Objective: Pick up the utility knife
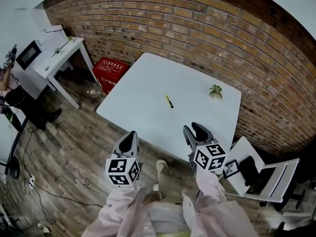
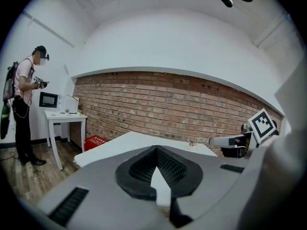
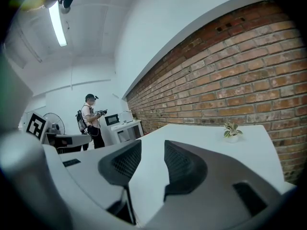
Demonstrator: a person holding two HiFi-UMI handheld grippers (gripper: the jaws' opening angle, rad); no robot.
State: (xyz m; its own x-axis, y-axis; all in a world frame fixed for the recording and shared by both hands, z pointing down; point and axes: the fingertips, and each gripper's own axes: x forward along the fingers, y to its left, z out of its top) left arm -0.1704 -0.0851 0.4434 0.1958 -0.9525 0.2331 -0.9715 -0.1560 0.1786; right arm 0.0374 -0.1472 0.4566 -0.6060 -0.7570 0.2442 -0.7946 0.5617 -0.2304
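Brick wall backs one white surface. Two claws hang by its near edge. The left claw has its jaws pressed together at the tips, holding nothing. The right claw has its jaws apart, with nothing between them. One small potted plant sits near the far right corner. One utility knife lies mid-surface, well apart from both claws.

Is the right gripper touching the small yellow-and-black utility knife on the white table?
Apart. The head view shows bare white table between the yellow-and-black utility knife and the right gripper, whose jaws stand open and empty.
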